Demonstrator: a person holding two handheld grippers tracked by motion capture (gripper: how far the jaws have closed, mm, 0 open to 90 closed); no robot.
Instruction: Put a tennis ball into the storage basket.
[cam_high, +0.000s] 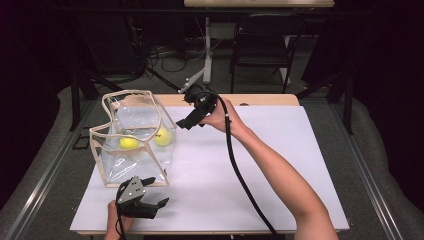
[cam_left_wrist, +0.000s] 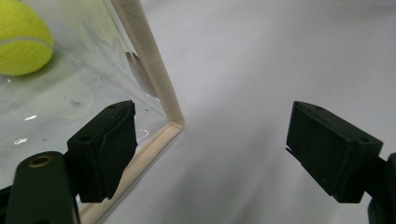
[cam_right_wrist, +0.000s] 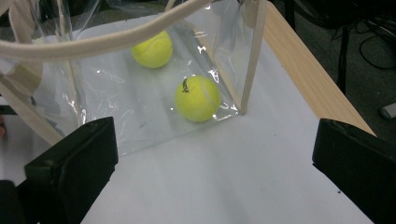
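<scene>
Table (cam_high: 280, 165), one, white top filling centre of high view, wooden edge along far side.

Clear bag (cam_high: 131, 137), one, cream trim, standing at left of centre in high view, mouth open upward, handle loop drooping across top. Soft walls, no frame; likely to buckle or tip if nudged sideways. Near bottom corner (cam_left_wrist: 173, 125) sits just beside one jaw in left gripper view; a careless closing there could pinch film rather than trim and drag the whole bag across the table.

Tongs, two pairs. Left tongs (cam_high: 152, 191) at lower left of high view, spread wide, holding nothing, just beside bag's near bottom edge. Right tongs (cam_high: 189, 121) above centre, beside bag's right wall, spread wide as seen in right gripper view, holding nothing. Trailing cable from right tongs crosses the table; snag risk judged low.

Tennis balls, two, both inside bag on its floor: one (cam_right_wrist: 197, 98) close to corner near right tongs, other (cam_right_wrist: 152, 48) farther back. Round and free; tilting the bag would probably send them rolling, shifting weight and possibly spilling out of the open mouth.
</scene>
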